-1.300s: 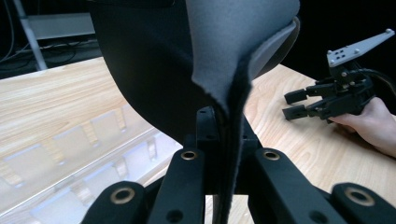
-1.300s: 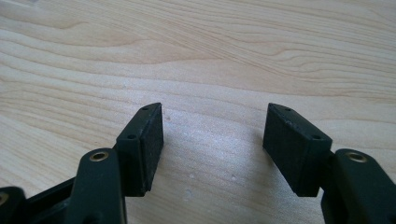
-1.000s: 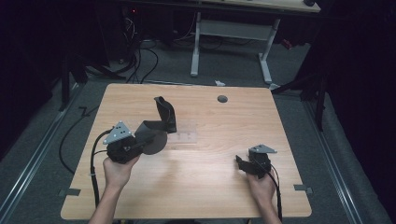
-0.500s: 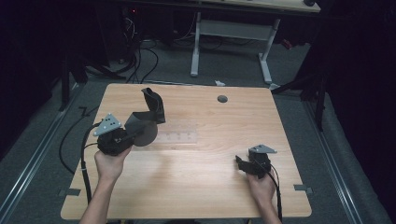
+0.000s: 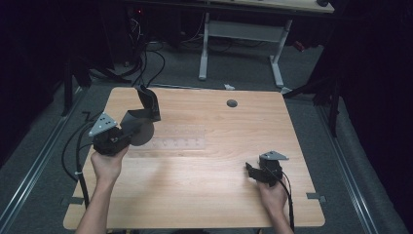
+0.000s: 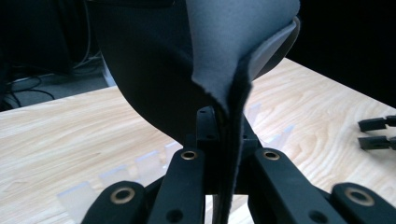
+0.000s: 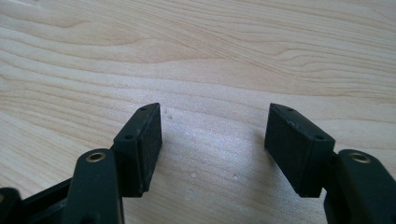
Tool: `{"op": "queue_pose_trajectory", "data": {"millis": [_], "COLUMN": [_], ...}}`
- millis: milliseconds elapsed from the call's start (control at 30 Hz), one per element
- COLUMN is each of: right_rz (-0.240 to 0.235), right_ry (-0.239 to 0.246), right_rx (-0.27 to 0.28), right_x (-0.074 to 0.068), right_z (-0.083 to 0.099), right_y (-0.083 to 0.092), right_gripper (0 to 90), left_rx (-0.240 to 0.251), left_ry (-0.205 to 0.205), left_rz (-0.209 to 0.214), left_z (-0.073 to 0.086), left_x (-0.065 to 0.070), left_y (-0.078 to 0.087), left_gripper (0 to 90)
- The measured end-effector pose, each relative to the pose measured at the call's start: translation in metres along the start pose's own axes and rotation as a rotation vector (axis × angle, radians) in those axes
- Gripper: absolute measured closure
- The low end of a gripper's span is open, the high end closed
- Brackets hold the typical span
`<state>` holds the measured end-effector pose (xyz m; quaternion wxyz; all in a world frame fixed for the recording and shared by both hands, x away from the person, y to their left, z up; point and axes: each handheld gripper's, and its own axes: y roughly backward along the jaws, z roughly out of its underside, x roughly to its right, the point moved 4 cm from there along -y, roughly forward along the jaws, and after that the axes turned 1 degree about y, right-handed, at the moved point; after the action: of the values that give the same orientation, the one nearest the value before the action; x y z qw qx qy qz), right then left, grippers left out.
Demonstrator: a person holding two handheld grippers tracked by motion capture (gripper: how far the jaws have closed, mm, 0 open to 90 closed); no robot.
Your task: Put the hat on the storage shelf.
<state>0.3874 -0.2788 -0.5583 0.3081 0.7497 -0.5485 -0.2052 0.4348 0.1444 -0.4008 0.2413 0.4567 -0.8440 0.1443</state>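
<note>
A dark grey soft pad (image 5: 141, 119), folded, with one flap standing up, hangs above the table's left part. My left gripper (image 5: 130, 130) is shut on its lower edge. In the left gripper view the grey fabric (image 6: 205, 56) rises from between the closed jaws of the left gripper (image 6: 224, 135), pinched along its seam. Under it on the table lies a clear plastic rack (image 5: 175, 141), whose clear tabs (image 6: 149, 163) show behind the jaws. My right gripper (image 5: 251, 171) rests low near the front right of the table. The right gripper (image 7: 215, 135) stands open over bare wood with nothing between its pads.
The wooden table (image 5: 214, 195) has a round cable hole (image 5: 232, 103) at the far middle. A cable (image 5: 73, 156) trails off the left edge from the left gripper. Beyond the table stands a white desk frame (image 5: 238, 44) on a dark floor.
My left gripper has carried the grey pad leftward and a little farther away, off the clear rack toward the table's left edge. The right gripper has stayed put.
</note>
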Motion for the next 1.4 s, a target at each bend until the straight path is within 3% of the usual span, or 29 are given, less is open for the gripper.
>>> {"op": "queue_pose_trajectory", "data": {"millis": [633, 800, 1000, 1400], "right_rz": [0.000, 0.000, 0.000, 0.000], "right_ry": [-0.001, 0.001, -0.001, 0.002], "right_rx": [0.000, 0.001, 0.000, 0.000], "right_x": [0.000, 0.000, 0.000, 0.000], "right_z": [0.000, 0.000, 0.000, 0.000], "right_y": [0.000, 0.000, 0.000, 0.000], "right_gripper": [36.9, 36.9, 36.9, 36.9], "left_rx": [0.045, 0.045, 0.055, 0.058], "left_ry": [-0.069, -0.102, -0.107, -0.120], "left_rz": [-0.120, -0.141, -0.179, -0.200], "left_z": [-0.007, -0.004, -0.001, 0.007], "left_x": [-0.041, -0.046, -0.055, -0.062], "left_y": [-0.004, -0.006, -0.008, -0.011], "left_gripper": [86.3, 86.3, 86.3, 86.3]}}
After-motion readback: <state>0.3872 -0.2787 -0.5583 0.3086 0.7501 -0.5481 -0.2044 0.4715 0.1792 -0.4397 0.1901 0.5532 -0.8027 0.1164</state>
